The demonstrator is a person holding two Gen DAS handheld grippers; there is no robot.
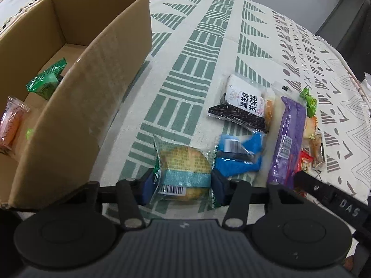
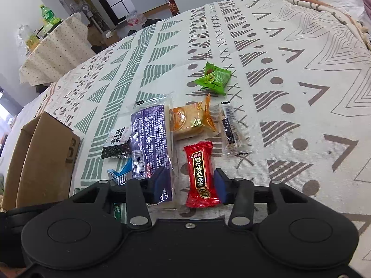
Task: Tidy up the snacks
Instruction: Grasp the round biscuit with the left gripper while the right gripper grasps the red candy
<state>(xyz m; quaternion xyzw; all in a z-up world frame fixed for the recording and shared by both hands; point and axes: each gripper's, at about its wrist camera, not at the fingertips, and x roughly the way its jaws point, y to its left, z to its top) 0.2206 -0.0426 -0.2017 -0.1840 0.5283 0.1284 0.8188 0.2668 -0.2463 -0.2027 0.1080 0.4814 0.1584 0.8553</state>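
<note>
Blue pads of the left gripper (image 1: 183, 186) press both side edges of a clear-wrapped round cake (image 1: 184, 173) with a teal band, low centre of the left wrist view; pinch looks made, packet on the tablecloth (image 1: 199, 53) or barely off it, cannot tell which. Cake wrapper's long axis runs bottom to top of frame, barcode end toward the camera.

Right gripper (image 2: 189, 186) straddles a red candy packet (image 2: 201, 173), low centre of the right wrist view. Right pad at the wrapper edge, left pad apart from it and overlapping the purple packet (image 2: 150, 143) just beside; jaws narrowed but not clamped on the candy as far as visible. Candy's long axis runs near to far, tilted slightly left at the top.

Step, as I judge: double pick from the loose pile. Next calls for a lift, then carrying to the cardboard box (image 1: 111, 74), left of frame, which holds a green packet (image 1: 47, 81) and an orange one (image 1: 11, 125).

Farther: black-and-white sesame packet (image 1: 243, 102), blue wrapper (image 1: 238, 155), orange pastry pack (image 2: 190, 120), clear dark-striped sachet (image 2: 233, 129), lime green candy (image 2: 214, 78).
</note>
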